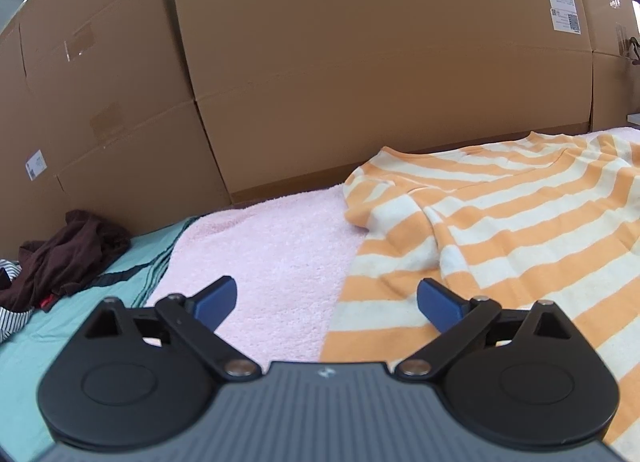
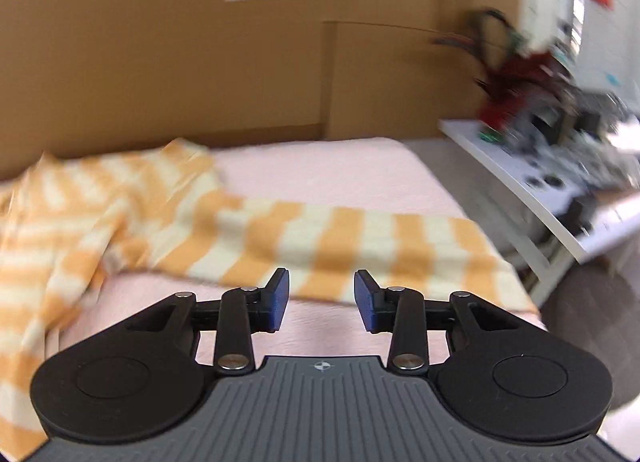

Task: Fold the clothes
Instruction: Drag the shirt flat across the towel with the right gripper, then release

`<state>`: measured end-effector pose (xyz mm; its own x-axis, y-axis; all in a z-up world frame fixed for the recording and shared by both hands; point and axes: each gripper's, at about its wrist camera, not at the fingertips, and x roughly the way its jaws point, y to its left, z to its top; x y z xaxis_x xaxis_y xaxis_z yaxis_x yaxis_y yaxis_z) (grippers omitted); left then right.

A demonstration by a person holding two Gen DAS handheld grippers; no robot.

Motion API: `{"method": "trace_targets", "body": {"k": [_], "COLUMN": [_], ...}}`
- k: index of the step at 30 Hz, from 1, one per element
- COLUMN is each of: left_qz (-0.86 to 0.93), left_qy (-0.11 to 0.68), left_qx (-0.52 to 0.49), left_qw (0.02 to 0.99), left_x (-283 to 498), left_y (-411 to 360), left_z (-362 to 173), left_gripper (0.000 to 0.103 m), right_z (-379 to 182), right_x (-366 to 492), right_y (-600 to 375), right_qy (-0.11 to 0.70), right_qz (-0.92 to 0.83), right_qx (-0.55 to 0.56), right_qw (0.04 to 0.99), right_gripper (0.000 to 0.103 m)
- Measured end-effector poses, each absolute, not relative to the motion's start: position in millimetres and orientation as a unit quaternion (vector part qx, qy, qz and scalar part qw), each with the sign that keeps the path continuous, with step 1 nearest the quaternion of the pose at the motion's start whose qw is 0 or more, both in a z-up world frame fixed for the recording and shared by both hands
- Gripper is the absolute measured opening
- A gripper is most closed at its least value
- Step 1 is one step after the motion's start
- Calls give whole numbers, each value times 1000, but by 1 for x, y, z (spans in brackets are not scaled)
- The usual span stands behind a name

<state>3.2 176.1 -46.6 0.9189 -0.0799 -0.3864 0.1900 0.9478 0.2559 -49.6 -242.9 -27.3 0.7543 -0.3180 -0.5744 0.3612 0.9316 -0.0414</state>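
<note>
left wrist view shows my left gripper (image 1: 325,304) wide apart, right gripper (image 2: 321,299) part-open, both empty; i'd next pinch the striped shirt (image 1: 500,222) squarely at its sleeve (image 2: 360,242) edge.

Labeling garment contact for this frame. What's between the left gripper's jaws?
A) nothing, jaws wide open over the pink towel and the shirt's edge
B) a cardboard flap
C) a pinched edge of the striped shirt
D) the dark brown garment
A: the left gripper stands wide open with nothing between its blue pads; the pink towel and the edge of the orange-and-white striped shirt lie beneath it.
</note>
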Motion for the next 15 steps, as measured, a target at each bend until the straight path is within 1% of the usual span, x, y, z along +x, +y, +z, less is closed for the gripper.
{"method": "trace_targets", "body": {"k": [1,5,6,7,8,10,15], "left_qz": [-70,-70,-70,-70,-71,-73,-82], "left_qy": [187,184,183,183,183,184,187], "left_qx": [148,153,153,151,149,145,142], "left_qw": [969,969,969,969,969,970,969], "left_x": [2,2,2,2,3,3,4], "left_y": [175,173,174,174,175,176,177], "left_z": [-47,-48,-48,-48,-48,-47,-47], "left_gripper": [99,101,101,101,102,102,102], "right_z": [-31,-39,-37,-36,-35,-32,-18], "right_x": [-45,-28,-26,-24,-25,-26,-47], "right_y": [-233,-231,-233,-235,-238,-244,-256], "right_qy": [301,299,299,299,297,293,263], "right_qz": [-177,-198,-198,-200,-204,-212,-240], "right_qx": [17,14,16,18,23,33,51], "right_qw": [937,934,933,933,933,932,933], "right_gripper": [39,36,32,25,6,4,4]}}
